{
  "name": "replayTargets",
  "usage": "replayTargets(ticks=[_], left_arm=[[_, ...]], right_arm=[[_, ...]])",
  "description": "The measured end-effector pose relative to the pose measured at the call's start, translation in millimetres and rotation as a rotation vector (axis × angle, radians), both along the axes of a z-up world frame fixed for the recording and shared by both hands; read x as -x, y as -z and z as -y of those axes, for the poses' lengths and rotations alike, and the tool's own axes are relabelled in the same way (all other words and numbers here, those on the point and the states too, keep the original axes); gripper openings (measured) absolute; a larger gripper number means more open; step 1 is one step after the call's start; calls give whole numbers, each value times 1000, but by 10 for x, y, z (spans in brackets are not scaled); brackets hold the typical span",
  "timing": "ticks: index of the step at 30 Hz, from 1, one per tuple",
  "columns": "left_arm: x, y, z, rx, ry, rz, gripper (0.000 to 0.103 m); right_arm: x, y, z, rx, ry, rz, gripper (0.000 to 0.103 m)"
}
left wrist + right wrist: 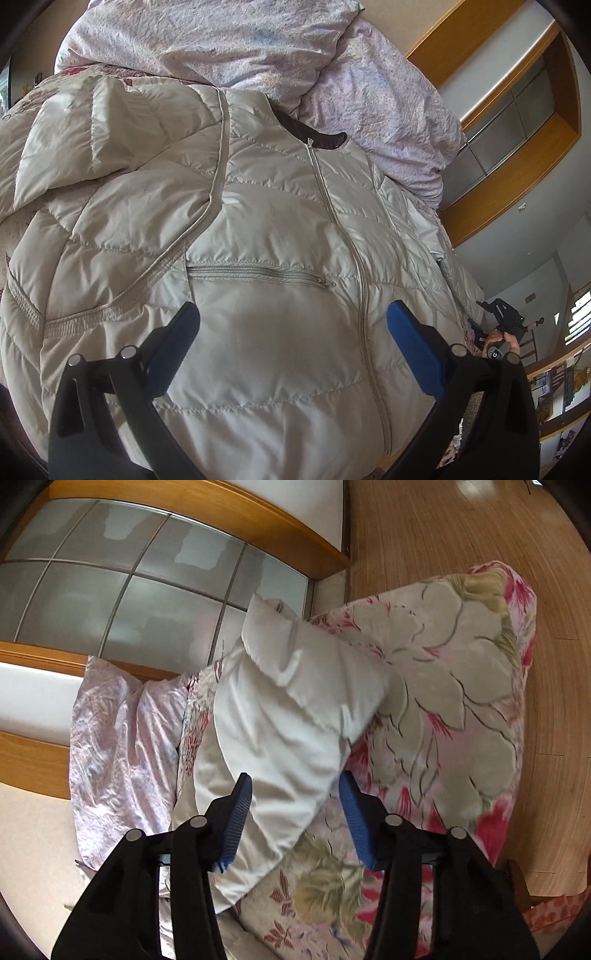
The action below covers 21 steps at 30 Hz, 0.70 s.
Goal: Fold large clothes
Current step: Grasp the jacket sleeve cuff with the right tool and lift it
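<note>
A cream quilted puffer jacket [258,221] lies front up on the bed, zipped, its dark collar lining at the far end. One sleeve is bunched at the upper left. My left gripper [291,310] hangs open over the jacket's lower front, with nothing between its blue pads. The right wrist view shows the jacket's other sleeve [280,716] stretched across a floral blanket [443,701]. My right gripper [295,777] straddles that sleeve: the left pad lies against the fabric, the right pad stands just off its edge. A hand holds that right gripper [498,321] at the jacket's right side.
A crumpled lilac duvet [258,40] is heaped beyond the collar, and the duvet [110,738] also shows left of the sleeve. A wood-framed wardrobe with frosted glass panels [110,590] stands beside the bed. Wooden floor [480,524] lies past the blanket's edge.
</note>
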State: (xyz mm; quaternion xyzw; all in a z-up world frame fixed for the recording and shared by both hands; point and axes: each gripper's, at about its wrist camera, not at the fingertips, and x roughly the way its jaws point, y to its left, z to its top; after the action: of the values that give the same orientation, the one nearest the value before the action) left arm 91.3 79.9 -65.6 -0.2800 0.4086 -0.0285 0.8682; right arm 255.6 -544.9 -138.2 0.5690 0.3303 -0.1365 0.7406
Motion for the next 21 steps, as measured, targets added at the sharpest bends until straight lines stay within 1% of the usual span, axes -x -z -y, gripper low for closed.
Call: replayTargets(ticks=[3,7,10,12,13,15,16,17,19,21], left_arm=[[-7,13,-38,23,1,12,101],[-13,54,-78,6,-28,-4,101],[6,61,-119,-8,-53,10,101],[21,61,-154,-11,-63,17,101],[29,64,-177,-10,-67,17,101],[41,84,-231,-7,-85,7,101],[44,100,-262,1,-95,1,101],[54,119,-294,12,-105,-2,101],[78,148,-359,37,-122,3,101],[109,151,-400,35,-134,17,101]], right_arm=[[-29,10,45,7,22,-3,43],[-79,-1,84,39,25,-17,37],[-116,-39,81,92,16,-47,29],[-166,-131,41,164,2,-63,19],[-192,-192,17,202,-6,-67,16],[-257,-400,-74,310,-27,-66,10],[-290,-529,-136,365,-41,-58,9],[-332,-706,-236,429,-62,-33,8],[-417,-995,-440,507,-108,24,8],[-494,-1320,-740,586,-178,101,8]])
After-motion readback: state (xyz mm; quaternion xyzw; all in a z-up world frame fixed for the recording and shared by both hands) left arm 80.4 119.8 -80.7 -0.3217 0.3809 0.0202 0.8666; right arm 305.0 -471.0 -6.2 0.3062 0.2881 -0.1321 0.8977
